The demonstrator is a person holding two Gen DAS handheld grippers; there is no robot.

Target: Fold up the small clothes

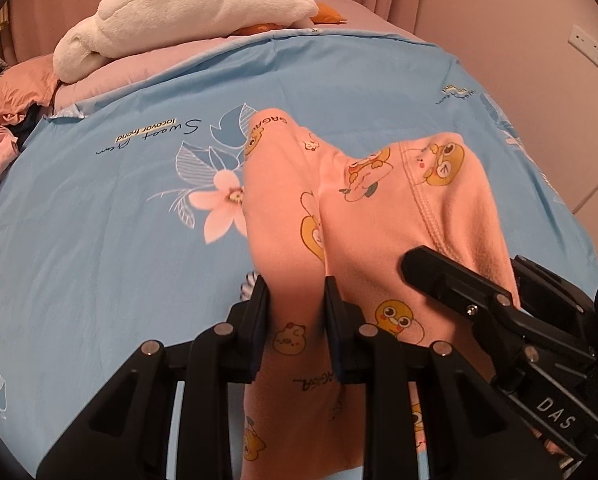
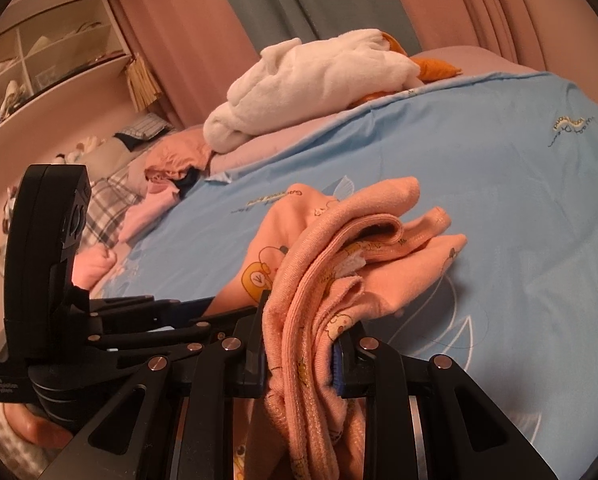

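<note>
1. The garment [image 1: 379, 216] is small and peach-pink, of soft, slightly fuzzy knit printed with yellow cartoon animals and bits of lettering. It lies partly on the blue sheet [image 1: 111, 232] and is partly lifted by both grippers.
2. In the left wrist view, the left gripper [image 1: 297, 300] has its black fingers pinched on a narrow fold of the garment; cloth fills the gap between them and runs on under the tool.
3. From that pinch the fabric rises forward in two rounded humps, with a stitched ribbed seam curving over the right one.
4. The right gripper [image 1: 459, 276] comes in from the right in that view, its black finger lying on the garment's right side.
5. In the right wrist view, the right gripper [image 2: 305, 328] is clamped on a thick bundle of several layers; ribbed, stitched hems [image 2: 299, 320] stack between the fingers, and a white label shows among the folds.
6. Beyond that clamp the layers fan out into loose flaps that droop toward the sheet.
7. The sheet is smooth, thin cotton with pale flowers, leaves and printed script, lightly creased.
8. Its far edge ends at a pink cover, where a white plush toy [image 1: 187, 12] with orange parts lies heaped.
9. Left of the garment the sheet is bare and wide; crumpled pink clothes [image 2: 159, 184] crowd its far left edge.
10. To the right the sheet falls away near a wall.
</note>
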